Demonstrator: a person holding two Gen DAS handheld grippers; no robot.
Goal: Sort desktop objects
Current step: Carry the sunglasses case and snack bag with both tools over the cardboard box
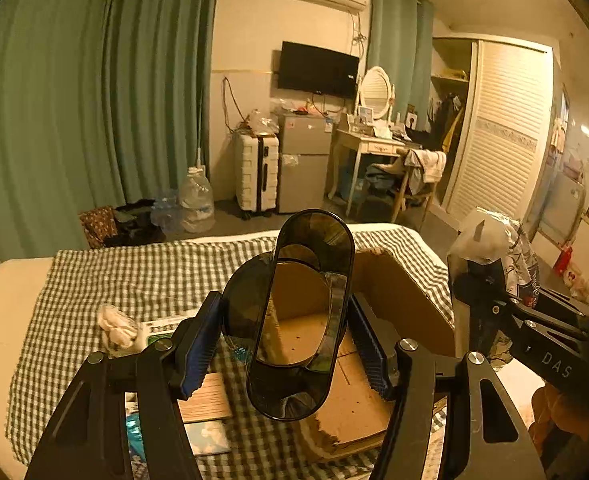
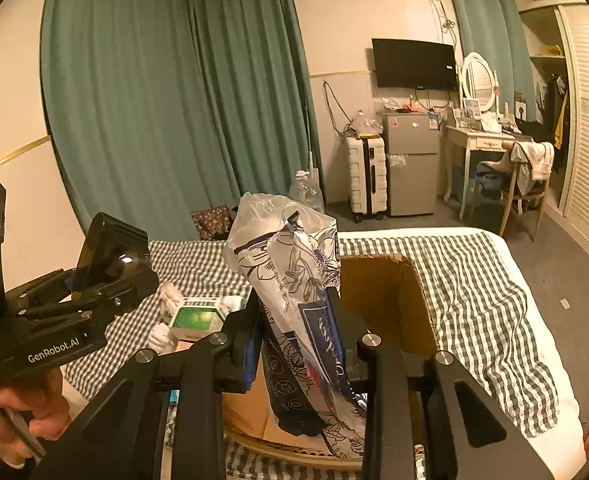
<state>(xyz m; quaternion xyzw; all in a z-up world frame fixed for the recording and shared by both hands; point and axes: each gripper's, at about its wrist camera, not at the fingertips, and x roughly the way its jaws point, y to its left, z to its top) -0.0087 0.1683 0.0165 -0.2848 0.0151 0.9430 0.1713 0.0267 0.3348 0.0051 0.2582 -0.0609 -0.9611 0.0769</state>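
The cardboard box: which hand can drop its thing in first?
Probably the right. Its packet hangs at the cardboard box opening, while the left gripper holds the dark case nearer the flap.

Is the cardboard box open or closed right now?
Open. The cardboard box shows its brown inside, and a flap lies flat on the checked cloth.

Glossy dark plastic on the oval mirror (image 1: 300, 312), crinkly printed plastic film on the bag (image 2: 294, 288), matt rough cardboard for the box (image 2: 390, 300) — and soft checked cloth (image 1: 134, 280) under everything.
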